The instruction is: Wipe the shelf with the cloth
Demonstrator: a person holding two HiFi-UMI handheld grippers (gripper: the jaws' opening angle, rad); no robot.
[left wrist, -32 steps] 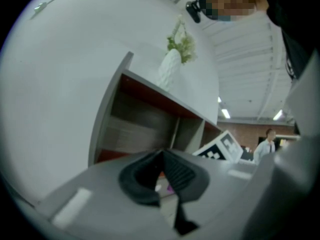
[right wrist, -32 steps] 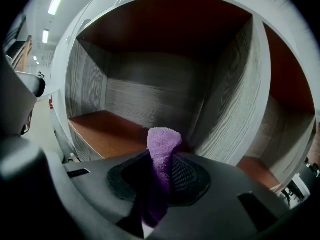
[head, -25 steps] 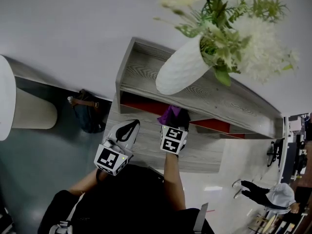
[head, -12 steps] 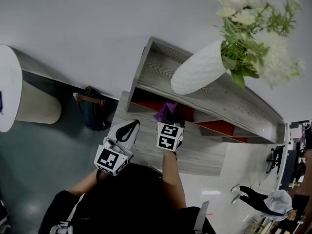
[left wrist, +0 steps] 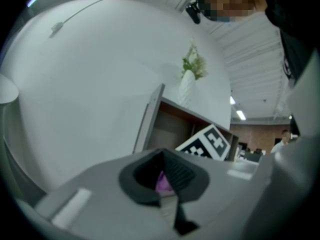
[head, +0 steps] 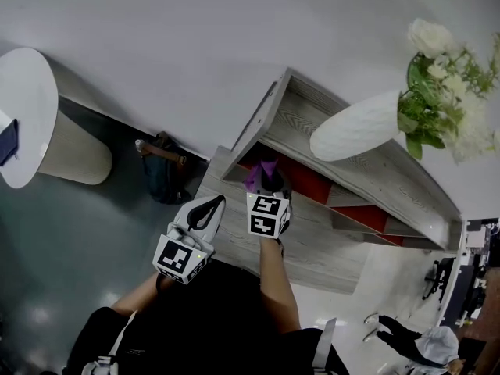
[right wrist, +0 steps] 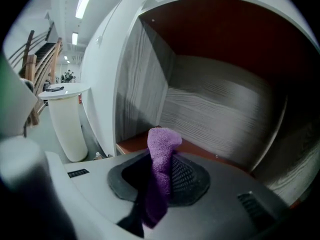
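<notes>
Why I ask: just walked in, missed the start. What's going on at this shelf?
A person is cleaning a grey wooden shelf with a handheld gripper in each hand. The right gripper is shut on a purple cloth and pointed into the red-lined compartment near the shelf's left end; whether the cloth touches the wood is unclear. The left gripper hangs beside it, jaws together and empty. A white vase of flowers stands on top.

Right gripper (head: pixel 269 187) and cloth (head: pixel 259 175) now nearer left end of shelf (head: pixel 301 120)
</notes>
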